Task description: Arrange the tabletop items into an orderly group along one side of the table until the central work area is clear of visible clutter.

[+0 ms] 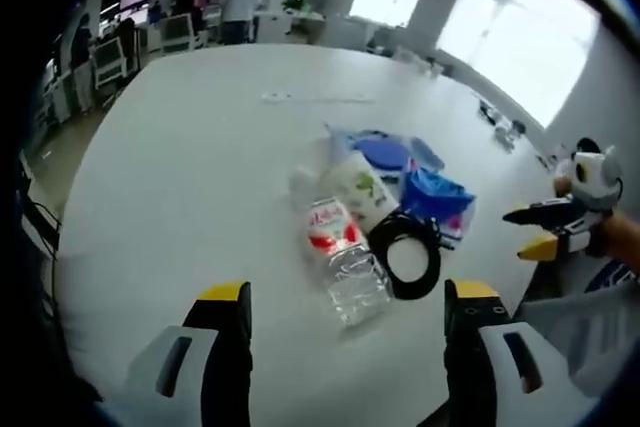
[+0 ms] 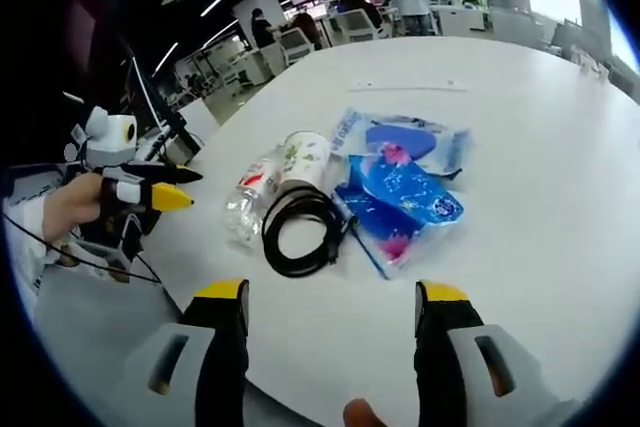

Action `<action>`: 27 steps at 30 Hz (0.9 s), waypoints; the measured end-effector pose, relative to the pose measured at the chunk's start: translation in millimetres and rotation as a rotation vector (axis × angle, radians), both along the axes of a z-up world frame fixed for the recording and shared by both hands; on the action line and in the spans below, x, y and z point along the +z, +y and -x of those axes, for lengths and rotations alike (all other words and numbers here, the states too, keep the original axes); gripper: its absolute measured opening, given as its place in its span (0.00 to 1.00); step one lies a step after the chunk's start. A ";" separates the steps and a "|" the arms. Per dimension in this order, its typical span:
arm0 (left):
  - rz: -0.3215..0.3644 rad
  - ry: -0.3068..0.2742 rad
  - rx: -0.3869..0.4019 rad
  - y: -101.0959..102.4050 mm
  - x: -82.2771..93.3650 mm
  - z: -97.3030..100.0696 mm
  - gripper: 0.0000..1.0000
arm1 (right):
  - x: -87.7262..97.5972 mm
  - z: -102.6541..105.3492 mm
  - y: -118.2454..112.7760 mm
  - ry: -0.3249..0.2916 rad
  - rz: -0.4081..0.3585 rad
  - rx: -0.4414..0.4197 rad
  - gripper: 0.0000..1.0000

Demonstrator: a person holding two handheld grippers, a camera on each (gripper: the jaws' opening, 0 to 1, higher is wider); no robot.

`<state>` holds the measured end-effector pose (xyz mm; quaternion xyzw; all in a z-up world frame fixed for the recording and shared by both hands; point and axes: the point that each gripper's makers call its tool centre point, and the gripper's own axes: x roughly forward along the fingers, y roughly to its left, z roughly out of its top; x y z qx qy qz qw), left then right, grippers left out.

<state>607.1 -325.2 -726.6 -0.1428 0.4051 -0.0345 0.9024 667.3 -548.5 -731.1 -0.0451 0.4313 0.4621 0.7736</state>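
Your clutter sits bunched together just ahead of both sets of fingertips: a clear plastic bottle lying on its side, a paper cup tipped over against it, a coiled black cable touching the bottle's far side, and blue plastic packets beyond the coil. Because they already lie in one heap, you could judge this a matter of sliding the heap rather than picking singly. Your left gripper has its jaws wide apart and empty, straddling the bottle's line; your right gripper is likewise spread and empty, short of the coil. The white table lies bare past the heap, with its near edge close under your fingers
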 end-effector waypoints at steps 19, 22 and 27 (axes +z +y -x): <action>0.022 0.031 0.005 -14.5 -10.6 -9.0 0.74 | -0.5 -1.6 -2.1 0.011 -0.014 -0.014 0.64; 0.027 0.035 0.005 -16.3 -12.5 -10.6 0.74 | -0.9 -2.6 -2.5 0.010 -0.015 -0.015 0.64; 0.014 0.046 -0.016 -18.8 -17.4 -12.3 0.73 | -1.4 -0.9 -3.9 0.009 -0.010 -0.015 0.64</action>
